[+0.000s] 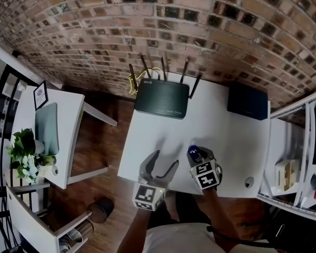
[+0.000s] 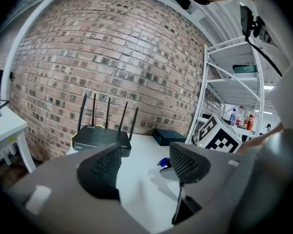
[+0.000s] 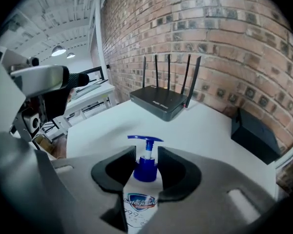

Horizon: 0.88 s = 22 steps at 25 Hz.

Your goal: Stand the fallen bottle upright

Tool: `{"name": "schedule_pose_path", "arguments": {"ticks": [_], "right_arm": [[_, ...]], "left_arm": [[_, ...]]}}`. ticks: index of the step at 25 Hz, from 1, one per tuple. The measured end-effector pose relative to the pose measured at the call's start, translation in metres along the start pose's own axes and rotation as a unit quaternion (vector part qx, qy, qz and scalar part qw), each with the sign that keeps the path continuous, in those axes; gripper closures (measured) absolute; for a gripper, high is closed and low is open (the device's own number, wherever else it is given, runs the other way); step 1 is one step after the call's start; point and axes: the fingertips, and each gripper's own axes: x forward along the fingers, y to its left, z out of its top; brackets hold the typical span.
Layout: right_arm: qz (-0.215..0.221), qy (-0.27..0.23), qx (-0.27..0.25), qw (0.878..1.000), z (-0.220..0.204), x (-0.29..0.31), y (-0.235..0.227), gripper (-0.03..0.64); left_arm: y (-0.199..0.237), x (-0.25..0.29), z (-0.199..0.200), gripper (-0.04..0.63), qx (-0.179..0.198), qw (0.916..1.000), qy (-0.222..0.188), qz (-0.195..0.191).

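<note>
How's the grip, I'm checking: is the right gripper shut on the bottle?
Shut. The right gripper clamps the bottle by its blue collar, jaws touching both sides.

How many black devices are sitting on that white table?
2: a flat black router with antennas at the far edge's middle, and a plain black box at the far right corner.

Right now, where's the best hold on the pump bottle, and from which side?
Probably the blue collar below the pump head, approached from the body end with a jaw on either side. The neck is narrow, and the wider spout above should stop it slipping. The right hand-held gripper is shut on the bottle there.
</note>
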Motion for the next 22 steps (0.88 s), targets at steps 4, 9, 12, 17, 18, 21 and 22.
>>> {"name": "schedule_pose_path", "arguments": {"ticks": [4, 9, 12, 17, 18, 21, 22], "right_arm": [[-0.033, -0.040, 0.027, 0.998, 0.000, -0.023, -0.008, 0.489], [-0.076, -0.082, 0.053, 0.992, -0.007, -0.052, -0.015, 0.489], [-0.098, -0.101, 0.066, 0.988, -0.014, -0.066, -0.015, 0.488], [-0.129, -0.129, 0.075, 0.980, -0.026, -0.083, -0.011, 0.488], [-0.134, -0.133, 0.074, 0.979, -0.029, -0.086, -0.009, 0.488], [-0.151, -0.141, 0.076, 0.975, -0.038, -0.095, -0.003, 0.488], [-0.157, -0.145, 0.077, 0.974, -0.040, -0.097, -0.002, 0.488]], "left_arm": [[-0.015, -0.005, 0.001, 0.264, 0.000, 0.9999, 0.001, -0.015], [-0.035, -0.013, 0.000, 0.264, 0.004, 0.9995, 0.003, -0.031], [-0.047, -0.018, -0.004, 0.264, 0.008, 0.9991, 0.007, -0.042], [-0.061, -0.024, -0.006, 0.264, 0.018, 0.9982, 0.007, -0.056], [-0.064, -0.026, -0.006, 0.264, 0.020, 0.9980, 0.007, -0.059], [-0.073, -0.032, -0.009, 0.264, 0.024, 0.9973, 0.008, -0.069], [-0.076, -0.034, -0.011, 0.264, 0.024, 0.9970, 0.009, -0.072]]}}
